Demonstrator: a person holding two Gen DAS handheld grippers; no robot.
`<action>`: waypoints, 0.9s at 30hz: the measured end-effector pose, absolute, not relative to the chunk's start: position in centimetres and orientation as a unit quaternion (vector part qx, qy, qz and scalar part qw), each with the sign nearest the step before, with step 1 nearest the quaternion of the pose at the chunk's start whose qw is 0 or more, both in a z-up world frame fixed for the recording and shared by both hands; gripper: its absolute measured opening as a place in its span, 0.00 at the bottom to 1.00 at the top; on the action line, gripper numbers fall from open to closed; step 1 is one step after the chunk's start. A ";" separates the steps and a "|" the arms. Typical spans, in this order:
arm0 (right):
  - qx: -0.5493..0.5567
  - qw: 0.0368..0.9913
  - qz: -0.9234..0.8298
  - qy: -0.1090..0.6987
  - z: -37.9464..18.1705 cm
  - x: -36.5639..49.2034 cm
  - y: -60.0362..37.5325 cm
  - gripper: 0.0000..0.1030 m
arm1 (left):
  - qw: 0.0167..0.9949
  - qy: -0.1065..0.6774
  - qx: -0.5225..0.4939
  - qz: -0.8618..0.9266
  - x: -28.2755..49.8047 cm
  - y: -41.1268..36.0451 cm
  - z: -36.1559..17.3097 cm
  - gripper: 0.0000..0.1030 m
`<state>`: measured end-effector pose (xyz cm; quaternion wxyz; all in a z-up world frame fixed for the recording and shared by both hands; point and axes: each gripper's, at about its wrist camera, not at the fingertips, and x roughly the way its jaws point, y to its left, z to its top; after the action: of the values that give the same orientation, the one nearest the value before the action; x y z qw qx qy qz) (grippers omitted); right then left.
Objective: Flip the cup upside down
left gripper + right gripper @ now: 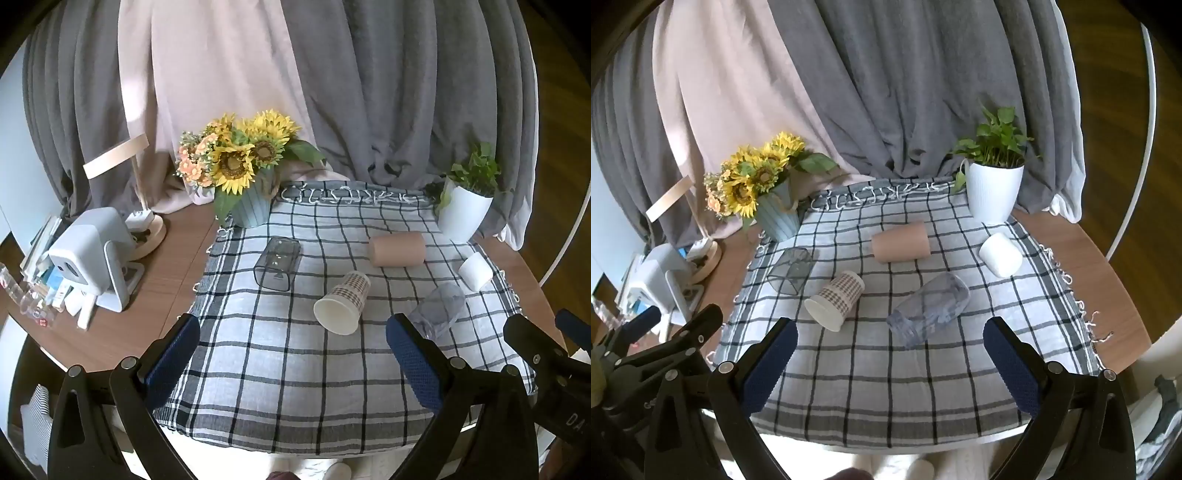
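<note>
**Right wrist view: approach and inventory before the flip**

Right wrist view shows the right gripper [888,365] with its jaws spread wide and nothing between them, poised above the near edge of the checked cloth [871,387]. The left gripper [291,350] stands likewise spread and empty.

**Location of the work.** All cups lie on their sides on the cloth, which covers the counter [1123,295]. Taking the cloth's centre as the dial:
- Clear plastic cup [929,308]: about 5 o'clock, mouth toward the near left; nearest the right gripper.
- Patterned paper cup [836,299]: about 7 o'clock, mouth toward the near edge; nearest the left gripper.
- Tan cup [901,242]: about 12 o'clock.
- Smoked square tumbler [790,271]: about 9 o'clock.
- White cup [1001,254]: about 2 o'clock.

The task sentence does not specify which cup.

**Procedure (recommended).**
1. Align the jaws across the cup body, not along it.
2. Grip mid-wall. The paper and thin plastic walls will probably dent, so close lightly.
3. Lift clear of the cloth before rotating, or the folds may snag the rim.
4. Set the mouth flat down, then release.

**Count.**
- Cups: five.
- Grippers: two.
- Potted arrangements: two, namely the sunflower pot [777,218] at 10 o'clock and the white planter [993,195] at 1 o'clock.
- Cloths: one.
</note>
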<state>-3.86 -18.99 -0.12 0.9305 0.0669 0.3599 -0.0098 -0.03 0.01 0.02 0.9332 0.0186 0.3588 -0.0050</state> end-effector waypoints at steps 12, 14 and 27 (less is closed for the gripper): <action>0.064 0.931 -0.011 0.360 0.1 -4.1 -19.0 0.98 | 0.933 0.360 0.021 -0.003 0.0 0.0 0.0 1.00; 0.064 0.931 -0.011 0.359 0.1 -4.1 -19.0 0.98 | 0.933 0.360 0.021 -0.002 -0.3 0.1 0.2 1.00; 0.064 0.931 -0.011 0.359 0.0 -4.1 -19.2 0.98 | 0.933 0.359 0.021 -0.003 -0.1 0.2 0.8 1.00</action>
<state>-4.06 -19.25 0.00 0.9310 0.0637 0.3594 -0.0112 -0.09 0.15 0.77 0.9329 0.0211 0.3594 -0.0028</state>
